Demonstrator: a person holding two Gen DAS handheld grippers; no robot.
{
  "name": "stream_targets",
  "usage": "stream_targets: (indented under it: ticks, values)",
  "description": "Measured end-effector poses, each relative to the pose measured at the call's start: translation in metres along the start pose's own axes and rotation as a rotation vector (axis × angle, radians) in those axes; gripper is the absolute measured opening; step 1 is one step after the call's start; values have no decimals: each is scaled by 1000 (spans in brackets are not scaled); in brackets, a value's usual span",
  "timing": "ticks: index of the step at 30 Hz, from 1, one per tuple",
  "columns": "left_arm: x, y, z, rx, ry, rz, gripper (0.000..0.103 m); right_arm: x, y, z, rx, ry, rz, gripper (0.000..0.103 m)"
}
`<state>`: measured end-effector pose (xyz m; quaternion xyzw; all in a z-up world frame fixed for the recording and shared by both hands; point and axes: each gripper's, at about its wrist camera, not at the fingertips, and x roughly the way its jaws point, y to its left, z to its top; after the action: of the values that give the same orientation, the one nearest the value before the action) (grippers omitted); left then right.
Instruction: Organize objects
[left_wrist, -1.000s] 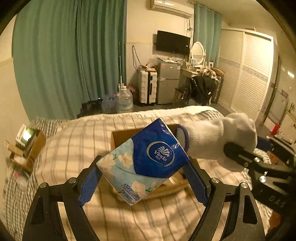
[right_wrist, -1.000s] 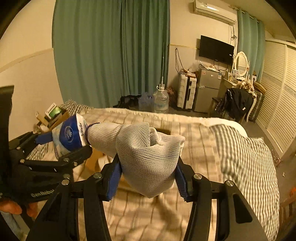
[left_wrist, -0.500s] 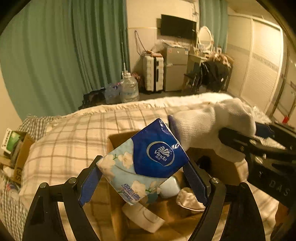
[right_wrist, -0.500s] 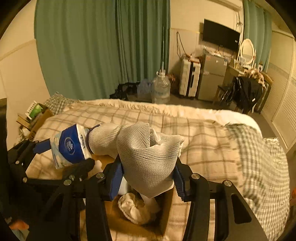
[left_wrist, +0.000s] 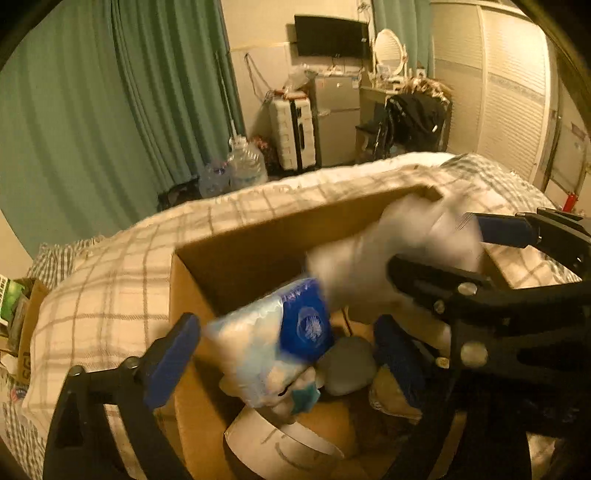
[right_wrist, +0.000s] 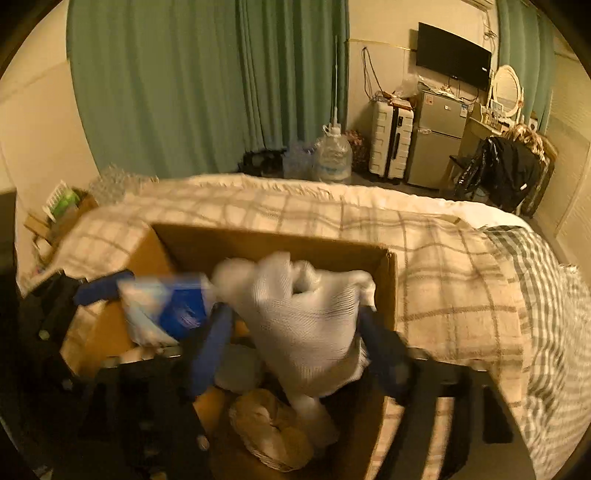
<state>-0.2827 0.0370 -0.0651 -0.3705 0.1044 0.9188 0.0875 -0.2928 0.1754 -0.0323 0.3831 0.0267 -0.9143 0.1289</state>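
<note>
We are in a lived-in bedroom: a bed (right_wrist: 424, 236) under a plaid blanket fills the middle, green curtains (right_wrist: 207, 85) hang behind it, and along the far wall we see a wall-mounted television (right_wrist: 453, 55), a small fridge (right_wrist: 436, 144), a white suitcase (right_wrist: 391, 138), a vanity mirror (right_wrist: 506, 88) and louvred wardrobe doors (left_wrist: 513, 107).

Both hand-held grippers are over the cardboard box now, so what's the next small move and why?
Probably draw the left hand-held gripper up out of the cardboard box. Its fingers are spread and the tissue pack is slipping free above the box's contents, while the white sock hangs loose between the right hand-held gripper's fingers.
</note>
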Motion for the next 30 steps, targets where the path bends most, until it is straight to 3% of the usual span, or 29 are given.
stream_targets:
  ticks: [4,8,14,19,24,30]
  values:
    - [-24,-2,5,25,-39,15,103,-25,0,6,16,-53,-5,79]
    - [-58,7,14,-23,-58,4,103,-65,-2,13,39,-95,-20,88]
    - [-147,27,35,-132,-176,-5,103,-158,-3,22,18,-208,-81,95]
    - [-227,34,45,-155,-297,29,103,-238,-1,21,16,-309,-118,98]
    - [-289,35,37,-174,-406,38,103,-305,7,9,25,-416,-131,103]
    - [-316,28,12,-207,-456,54,103,-339,20,-16,-15,-468,-181,103]
